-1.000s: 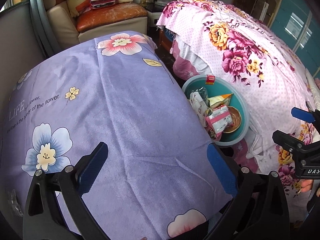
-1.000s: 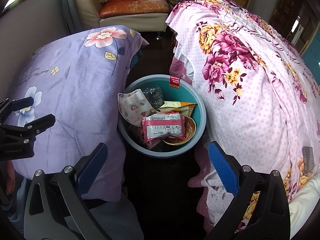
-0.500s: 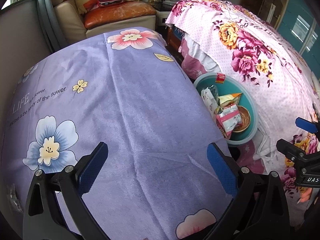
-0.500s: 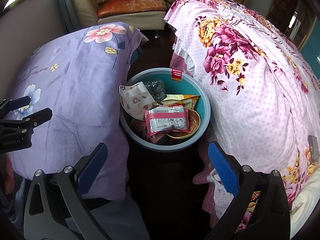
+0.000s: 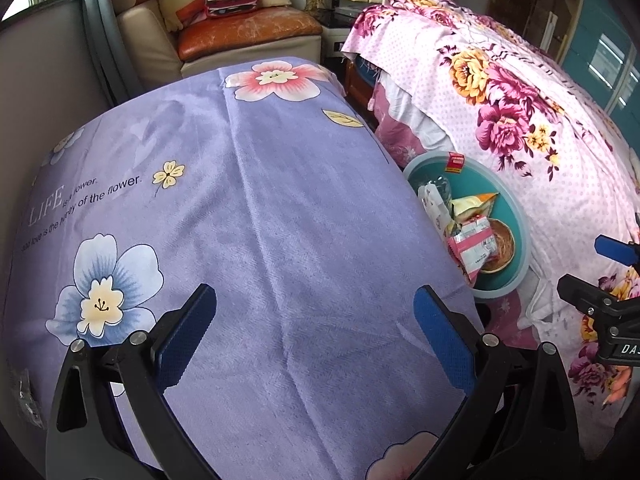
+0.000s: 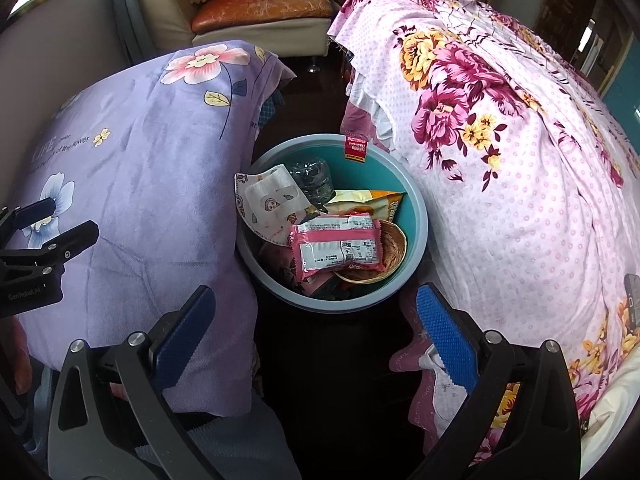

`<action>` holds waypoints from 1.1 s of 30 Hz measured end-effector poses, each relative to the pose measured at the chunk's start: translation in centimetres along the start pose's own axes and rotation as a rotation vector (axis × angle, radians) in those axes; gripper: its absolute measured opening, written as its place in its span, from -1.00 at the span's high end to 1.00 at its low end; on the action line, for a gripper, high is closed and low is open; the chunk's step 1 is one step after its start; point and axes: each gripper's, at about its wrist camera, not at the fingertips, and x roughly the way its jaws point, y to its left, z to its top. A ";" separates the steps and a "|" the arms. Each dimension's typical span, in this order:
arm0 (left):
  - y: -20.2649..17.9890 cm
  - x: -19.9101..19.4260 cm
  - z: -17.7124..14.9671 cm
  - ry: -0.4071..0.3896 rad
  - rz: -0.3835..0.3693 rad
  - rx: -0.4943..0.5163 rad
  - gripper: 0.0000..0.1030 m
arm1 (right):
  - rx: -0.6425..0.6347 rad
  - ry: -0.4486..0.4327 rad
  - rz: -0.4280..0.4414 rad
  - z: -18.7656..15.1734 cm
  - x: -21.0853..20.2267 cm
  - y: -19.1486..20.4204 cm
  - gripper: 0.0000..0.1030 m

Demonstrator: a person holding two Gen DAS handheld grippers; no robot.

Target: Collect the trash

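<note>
A teal round bin (image 6: 416, 216) stands on the dark floor between two beds. It holds a pink snack wrapper (image 6: 338, 248), a face mask (image 6: 272, 204), a crushed clear bottle (image 6: 312, 178), a yellow chip bag (image 6: 372, 202) and a brown paper bowl (image 6: 390, 252). The bin also shows in the left wrist view (image 5: 516, 232). My right gripper (image 6: 314, 334) is open and empty, above the floor in front of the bin. My left gripper (image 5: 314, 336) is open and empty over the purple flowered cover (image 5: 248, 216).
A pink flowered bed (image 6: 512, 152) lies right of the bin and the purple-covered bed (image 6: 152, 160) lies left. A cream armchair with an orange cushion (image 5: 244, 28) stands at the back. A phone (image 6: 632, 300) lies on the pink bed's right edge.
My left gripper has drawn back and turned left, so the bin sits further right in its view. My right gripper has risen slightly away from the bin. Both stay open.
</note>
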 end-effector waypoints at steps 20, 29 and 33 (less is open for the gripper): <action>0.5 0.1 0.4 -0.012 0.028 -0.007 -0.92 | 0.001 0.008 0.005 0.5 0.8 0.2 -0.87; 0.8 0.2 0.3 -0.018 0.042 -0.010 -0.92 | 0.001 0.016 0.008 0.6 0.9 0.1 -0.87; 0.7 0.3 0.1 -0.017 0.045 -0.015 -0.92 | -0.001 0.020 0.008 0.5 1.1 0.2 -0.87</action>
